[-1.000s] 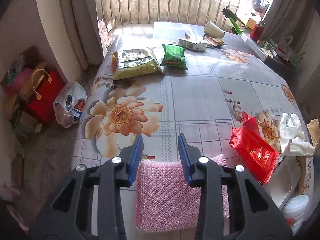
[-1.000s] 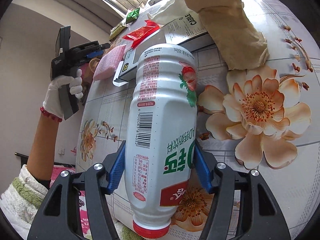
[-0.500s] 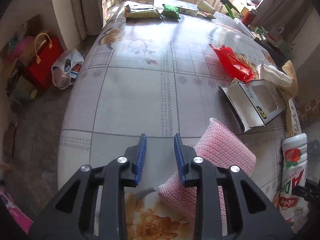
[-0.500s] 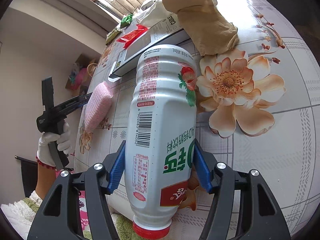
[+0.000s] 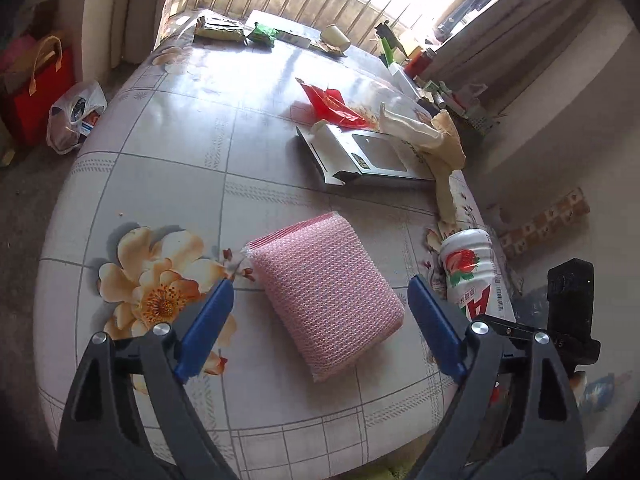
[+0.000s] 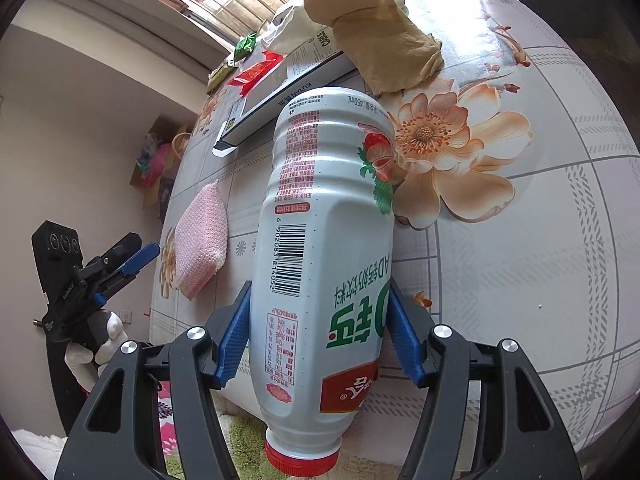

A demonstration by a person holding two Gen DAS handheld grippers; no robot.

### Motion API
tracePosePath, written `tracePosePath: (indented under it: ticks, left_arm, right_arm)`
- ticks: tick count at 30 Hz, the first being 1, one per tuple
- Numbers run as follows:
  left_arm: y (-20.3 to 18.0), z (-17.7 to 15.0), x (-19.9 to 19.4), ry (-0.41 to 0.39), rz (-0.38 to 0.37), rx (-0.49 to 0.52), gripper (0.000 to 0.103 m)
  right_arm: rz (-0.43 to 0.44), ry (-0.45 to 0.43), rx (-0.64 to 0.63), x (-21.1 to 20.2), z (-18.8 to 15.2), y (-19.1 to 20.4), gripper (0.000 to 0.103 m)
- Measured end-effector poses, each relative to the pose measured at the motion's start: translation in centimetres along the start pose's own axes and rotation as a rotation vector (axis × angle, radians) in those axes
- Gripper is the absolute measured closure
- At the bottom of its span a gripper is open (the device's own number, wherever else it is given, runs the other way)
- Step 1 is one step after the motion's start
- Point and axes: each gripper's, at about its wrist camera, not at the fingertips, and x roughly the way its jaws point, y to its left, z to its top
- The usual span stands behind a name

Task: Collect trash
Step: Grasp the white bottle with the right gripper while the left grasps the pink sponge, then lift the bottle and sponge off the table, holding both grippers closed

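Observation:
A pink mesh sponge [image 5: 326, 294] lies on the flowered table near its front edge; it also shows in the right wrist view [image 6: 202, 240]. My left gripper [image 5: 320, 320] is wide open just before it, one finger on each side, not touching. My right gripper [image 6: 318, 336] is shut on a white drink bottle [image 6: 328, 264] with a red cap, held over the table's corner. The bottle also shows in the left wrist view [image 5: 472, 272].
A flattened white box [image 5: 360, 156], a red wrapper [image 5: 332, 102], white and brown rags [image 5: 440, 140] lie mid-table. Green packets [image 5: 262, 34] and a paper cup [image 5: 336, 36] sit at the far end. Bags [image 5: 74, 114] stand on the floor at left.
My left gripper let go of the pink sponge near the front edge, opened wide and drew back. My right gripper kept hold of the bottle and shifted a little.

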Motion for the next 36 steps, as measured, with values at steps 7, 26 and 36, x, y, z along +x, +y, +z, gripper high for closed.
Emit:
tracePosePath:
  ticks: [7, 26, 36]
  left_arm:
    - [-2.0, 0.1, 3.3, 0.005, 0.164, -0.084, 0.018]
    - [-4.9, 0.4, 6.8, 0.076, 0.174, 0.310, 0.018]
    - [-3.5, 1.9, 4.2, 0.051, 0.019, 0.142, 0.018]
  right_arm:
    - [-0.007, -0.021, 0.007, 0.0, -0.4, 0.3, 0.042]
    - [-0.108, -0.054, -0.030, -3.3, -1.7, -1.3, 0.042]
    - [-0.099, -0.047, -0.024, -3.2, -1.9, -1.6, 0.042]
